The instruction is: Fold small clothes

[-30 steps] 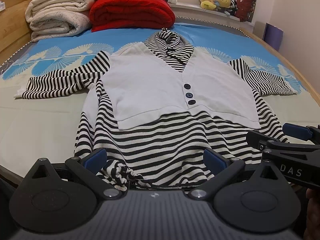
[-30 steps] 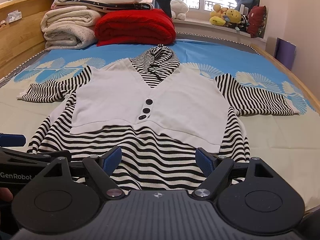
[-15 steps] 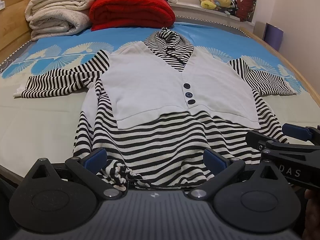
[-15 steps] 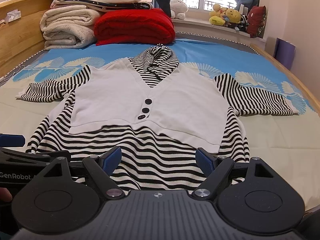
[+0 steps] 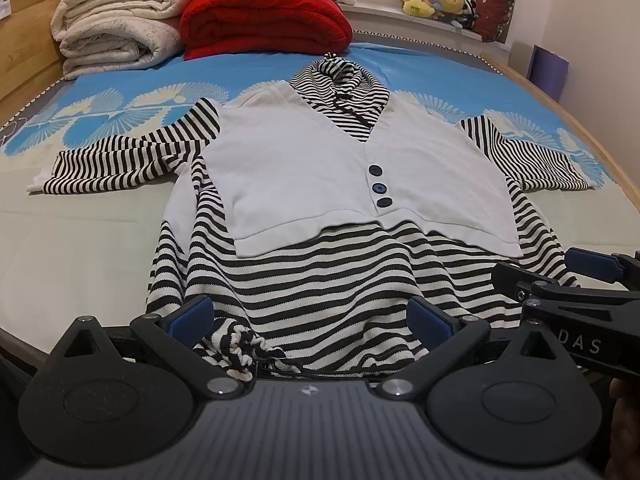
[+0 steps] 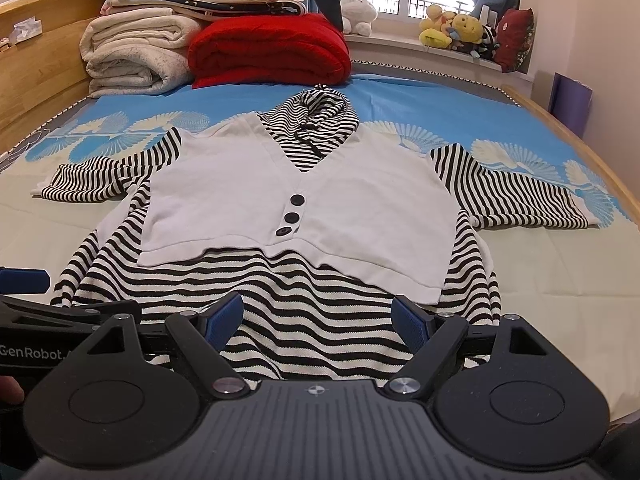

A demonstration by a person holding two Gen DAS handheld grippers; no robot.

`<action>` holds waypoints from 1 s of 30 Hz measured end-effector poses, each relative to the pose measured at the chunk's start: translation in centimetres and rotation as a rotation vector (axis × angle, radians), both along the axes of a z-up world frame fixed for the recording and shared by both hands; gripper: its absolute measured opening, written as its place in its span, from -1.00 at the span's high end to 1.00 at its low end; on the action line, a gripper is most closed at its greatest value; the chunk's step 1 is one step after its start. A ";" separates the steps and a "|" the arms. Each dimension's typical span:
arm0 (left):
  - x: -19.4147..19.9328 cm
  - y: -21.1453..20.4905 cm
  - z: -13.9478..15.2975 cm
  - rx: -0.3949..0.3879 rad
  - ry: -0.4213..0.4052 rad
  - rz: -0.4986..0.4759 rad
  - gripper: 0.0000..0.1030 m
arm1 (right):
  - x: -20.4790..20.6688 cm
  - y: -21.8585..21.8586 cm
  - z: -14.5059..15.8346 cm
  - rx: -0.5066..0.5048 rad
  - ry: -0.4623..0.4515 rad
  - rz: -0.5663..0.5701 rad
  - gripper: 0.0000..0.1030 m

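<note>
The striped top (image 5: pixel 320 292) lies face up and spread flat on the bed (image 5: pixel 80 248), hem toward the cameras, both sleeves out to the sides, the hood at the far end. A white vest panel (image 5: pixel 304 184) with three dark buttons (image 5: pixel 378 188) covers its chest. The near-left corner of the hem is bunched into a small knot of fabric around a drawstring (image 5: pixel 240 344), just beside the left gripper's left finger.

It looks like a soft knit: light, limp, and likely to sag and drag as soon as one corner is lifted. The layered vest may slide on the stripes, so a pinch should catch both layers where they overlap. The best places to take hold seem to be the two hem corners, or a sleeve cuff (image 6: pixel 576 216) for folding the arm inward; the bunched corner probably wants smoothing first.

The left gripper (image 5: pixel 310 314) hangs over the near hem with its fingers spread wide and nothing between the pads. The right gripper (image 6: pixel 318 314) sits beside it, over the right half of the hem, fingers likewise wide apart and empty.

Beyond the garment, folded white blankets (image 6: pixel 132 60) and a red quilt (image 6: pixel 268 48) are stacked at the head of the bed, and plush toys (image 6: pixel 452 28) line the window sill.
</note>
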State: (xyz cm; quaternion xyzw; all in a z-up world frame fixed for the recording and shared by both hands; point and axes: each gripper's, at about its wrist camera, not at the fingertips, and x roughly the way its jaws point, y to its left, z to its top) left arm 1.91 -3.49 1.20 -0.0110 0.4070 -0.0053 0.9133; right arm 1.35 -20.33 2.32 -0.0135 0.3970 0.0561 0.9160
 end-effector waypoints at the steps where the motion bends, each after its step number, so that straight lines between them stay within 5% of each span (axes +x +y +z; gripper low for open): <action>1: 0.0 0.0 0.0 0.001 0.000 0.000 -0.99 | 0.0 0.0 0.0 -0.001 0.001 0.000 -0.59; 20: 0.1 -0.2 0.7 0.004 -0.019 0.000 -0.99 | -0.3 0.0 0.6 -0.022 -0.054 -0.010 -0.60; 30: 3.0 -0.4 7.3 0.072 -0.230 -0.073 -0.95 | 0.0 -1.1 1.2 -0.052 -0.117 -0.088 -0.66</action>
